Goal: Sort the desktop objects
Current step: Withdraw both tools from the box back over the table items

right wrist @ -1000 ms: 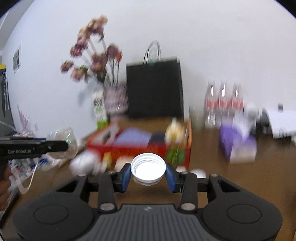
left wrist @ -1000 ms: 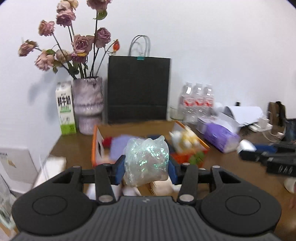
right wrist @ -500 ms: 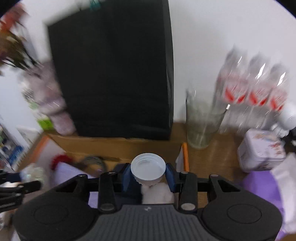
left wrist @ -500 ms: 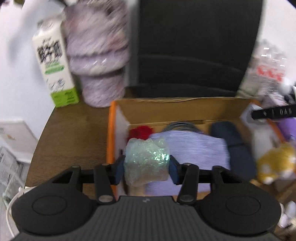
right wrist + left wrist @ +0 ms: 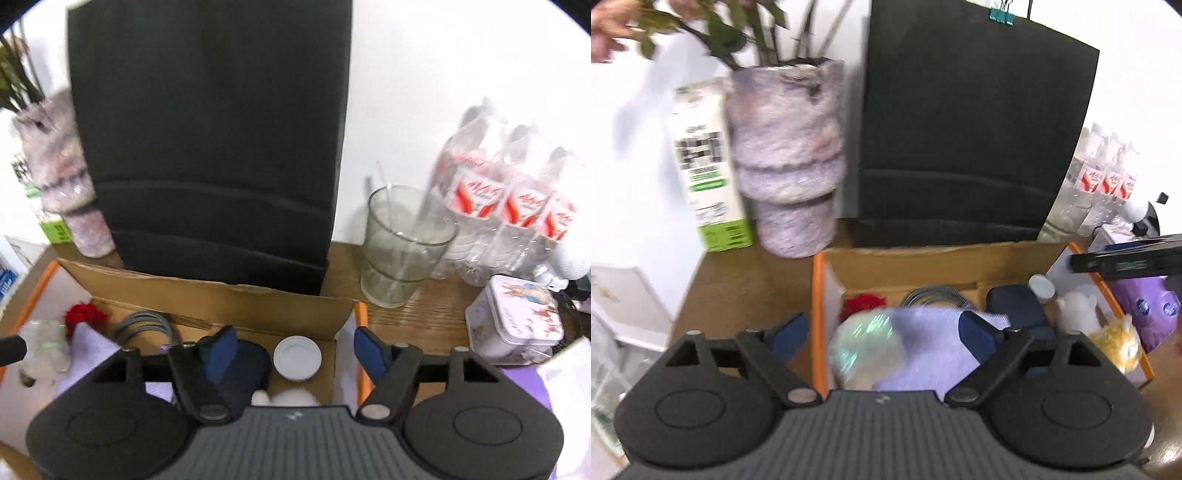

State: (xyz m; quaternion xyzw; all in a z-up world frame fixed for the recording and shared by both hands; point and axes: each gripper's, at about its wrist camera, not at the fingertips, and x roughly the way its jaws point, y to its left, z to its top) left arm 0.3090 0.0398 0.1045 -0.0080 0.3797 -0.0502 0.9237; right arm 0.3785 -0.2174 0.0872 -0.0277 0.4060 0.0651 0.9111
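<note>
Your left gripper (image 5: 882,334) hangs wide open over the cardboard box (image 5: 923,264), gripping nothing; the iridescent plastic wad (image 5: 866,350) sits between its fingers w/o touching, blurred, at the box's left wall. Your right gripper (image 5: 293,349) is spread wide too, empty; the white cap (image 5: 297,357) lies between its fingers, near the box's back-right corner.

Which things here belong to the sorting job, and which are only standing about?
Job:
- box
- crinkly bag
- white-capped bottle
- left hand-held gripper, open
- right hand-held gripper, open

Standing about:
- black bag
- vase
- carton
- glass
- water bottles
- tin
</note>
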